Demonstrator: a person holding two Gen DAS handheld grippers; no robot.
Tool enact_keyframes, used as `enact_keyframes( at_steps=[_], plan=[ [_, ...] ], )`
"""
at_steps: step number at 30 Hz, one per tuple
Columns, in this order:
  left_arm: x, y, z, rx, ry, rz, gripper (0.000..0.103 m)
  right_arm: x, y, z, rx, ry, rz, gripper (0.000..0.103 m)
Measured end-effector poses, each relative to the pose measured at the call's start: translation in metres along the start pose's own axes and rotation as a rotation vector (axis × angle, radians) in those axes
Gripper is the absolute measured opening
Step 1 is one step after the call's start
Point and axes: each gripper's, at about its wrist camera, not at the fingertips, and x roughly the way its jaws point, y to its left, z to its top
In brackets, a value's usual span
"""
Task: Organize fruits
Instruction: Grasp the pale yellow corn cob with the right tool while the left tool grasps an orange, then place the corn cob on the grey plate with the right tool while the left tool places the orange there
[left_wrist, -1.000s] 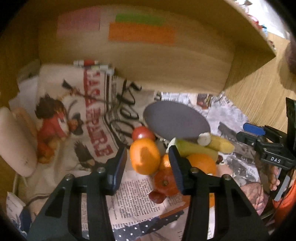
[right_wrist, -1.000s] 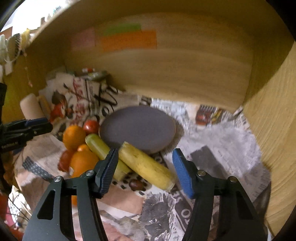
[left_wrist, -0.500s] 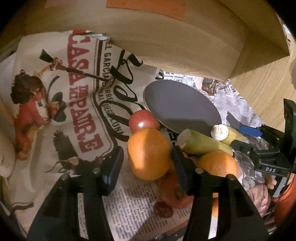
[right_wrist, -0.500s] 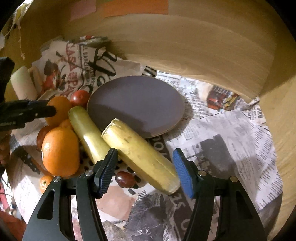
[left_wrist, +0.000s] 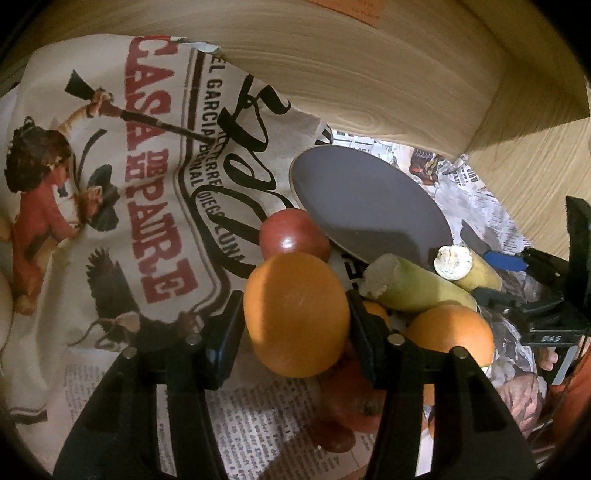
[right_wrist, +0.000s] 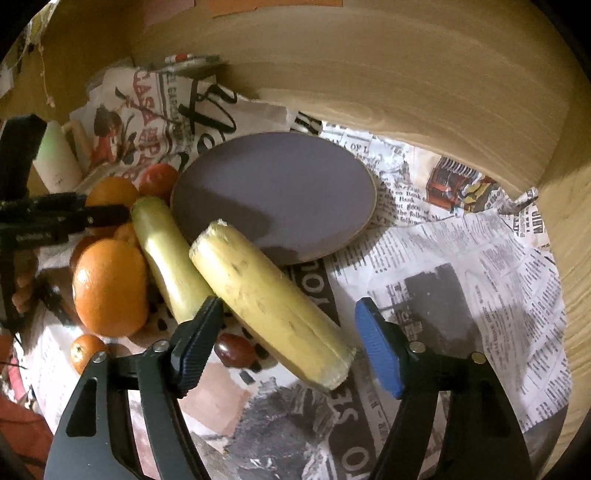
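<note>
An orange (left_wrist: 295, 314) sits in the fruit pile on the newspaper, and my left gripper (left_wrist: 295, 321) is closing on it, both pads against its sides. Behind it are a red fruit (left_wrist: 291, 232) and a grey plate (left_wrist: 369, 199). My right gripper (right_wrist: 290, 306) straddles the near end of a yellow banana piece (right_wrist: 266, 299). Its jaws are opening, with a gap on each side. A greener banana piece (right_wrist: 166, 258) lies alongside, next to a second orange (right_wrist: 109, 288). The plate (right_wrist: 280, 184) carries nothing.
A wooden wall (right_wrist: 369, 74) closes the back and right. Newspaper (right_wrist: 461, 258) covers the surface, with a printed paper sheet (left_wrist: 110, 184) on the left. A white bottle (right_wrist: 55, 158), a small mandarin (right_wrist: 86, 350) and a dark red grape (right_wrist: 234, 349) lie nearby.
Both grippers came down and closer to the fruit. The orange now fills the gap between the left fingers. The right jaws stand wider around the yellow banana piece.
</note>
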Motion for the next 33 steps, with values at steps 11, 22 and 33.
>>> enact_keyframes(
  at_steps=[11,22,33],
  plan=[
    [-0.021,-0.006,-0.009,0.031,-0.038,0.022,0.050,-0.001,0.005,-0.002,0.000,-0.043,0.015,0.041],
    [-0.042,-0.020,0.004,0.049,-0.105,0.009,0.050,-0.022,-0.002,0.007,0.082,-0.131,-0.017,0.034],
    [-0.038,-0.032,0.012,0.076,-0.106,-0.003,0.050,0.010,-0.001,0.031,0.057,-0.023,0.039,0.035]
  ],
)
